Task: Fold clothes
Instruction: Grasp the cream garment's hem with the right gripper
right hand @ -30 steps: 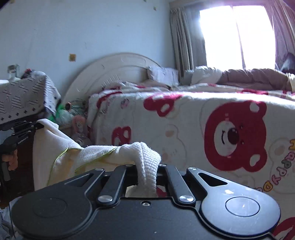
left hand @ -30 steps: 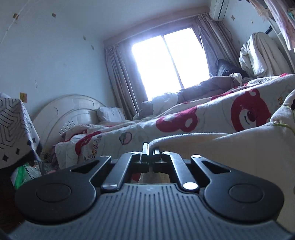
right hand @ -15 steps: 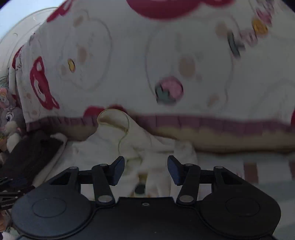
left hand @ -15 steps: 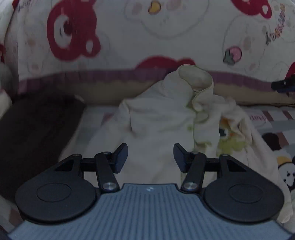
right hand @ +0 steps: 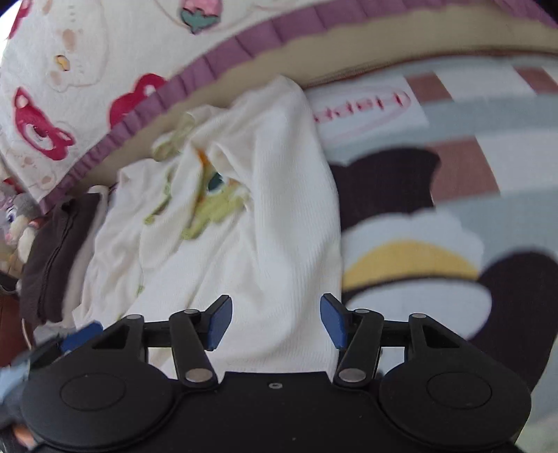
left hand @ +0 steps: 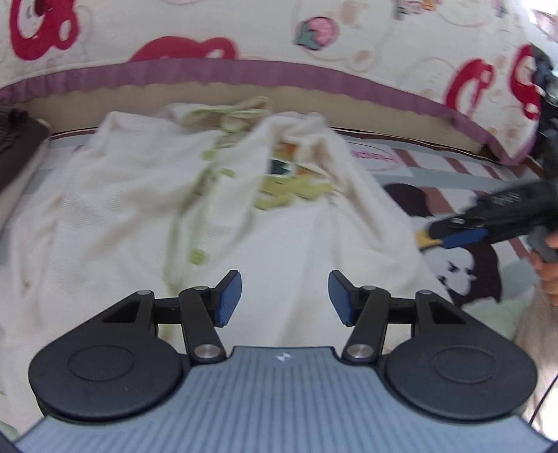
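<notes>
1. Garment: cream knit top with green trim and buttons, lying crumpled on a patterned mat. Neck end at 12 o'clock in the left view, against the bed's edge; hem end runs down under the gripper.
2. Left gripper: jaws apart at a middling gap, blue pads clear of the cloth, nothing gripped. Jaws have just been opening. Garment sits below and ahead, filling the view from 9 to 1 o'clock.
3. Right gripper: jaws a bit wider, still opened further in the last half second, nothing between the pads. Garment lies below; its right edge runs from 12 down to about 5 o'clock of the gap.
4. Right gripper also shows in the left view at 3 o'clock, over the mat just off the garment's right edge, with a hand behind it.
5. Quilt: bear-and-strawberry print, purple border, hangs over the bed edge at 12 o'clock in both views.
6. Dark brown cloth at 9 o'clock in the right view, touching the garment's left side; plush toys just beyond it.
7. Both frames motion-blurred; garment's print detail not readable.
</notes>
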Available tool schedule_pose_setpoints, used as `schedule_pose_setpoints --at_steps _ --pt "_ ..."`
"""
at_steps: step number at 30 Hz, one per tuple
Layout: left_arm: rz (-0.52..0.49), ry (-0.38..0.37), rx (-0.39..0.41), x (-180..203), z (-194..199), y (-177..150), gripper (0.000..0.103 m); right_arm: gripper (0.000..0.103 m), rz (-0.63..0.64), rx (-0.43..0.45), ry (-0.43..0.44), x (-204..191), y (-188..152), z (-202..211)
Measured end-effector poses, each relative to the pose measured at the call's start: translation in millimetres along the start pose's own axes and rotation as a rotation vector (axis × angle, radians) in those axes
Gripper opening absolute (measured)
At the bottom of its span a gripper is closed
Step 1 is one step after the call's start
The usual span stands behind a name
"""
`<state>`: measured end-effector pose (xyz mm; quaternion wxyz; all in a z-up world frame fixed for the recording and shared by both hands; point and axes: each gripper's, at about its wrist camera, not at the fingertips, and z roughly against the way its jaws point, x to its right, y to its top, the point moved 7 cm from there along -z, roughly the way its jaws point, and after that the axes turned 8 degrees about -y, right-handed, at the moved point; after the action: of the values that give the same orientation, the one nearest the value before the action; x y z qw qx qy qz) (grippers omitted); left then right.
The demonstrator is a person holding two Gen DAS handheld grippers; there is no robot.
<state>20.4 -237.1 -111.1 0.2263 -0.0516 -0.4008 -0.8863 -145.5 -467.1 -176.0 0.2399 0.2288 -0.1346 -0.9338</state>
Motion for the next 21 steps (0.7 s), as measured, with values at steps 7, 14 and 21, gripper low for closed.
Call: schedule_pose_setpoints --at_steps 7,14,21 --pt "-0.098 0.027 -0.034 26 -8 -27 0.054 0.067 0.153 0.018 -0.182 -10 -14 -35" --pt "-0.031 0.07 -0.07 24 -14 -18 0.052 0.005 0.404 0.196 -0.221 -50 11 -25" --pt "-0.09 0.21 -0.183 35 -30 -1 0.051 0.006 0.346 0.626 -0.459 -7 136 75"
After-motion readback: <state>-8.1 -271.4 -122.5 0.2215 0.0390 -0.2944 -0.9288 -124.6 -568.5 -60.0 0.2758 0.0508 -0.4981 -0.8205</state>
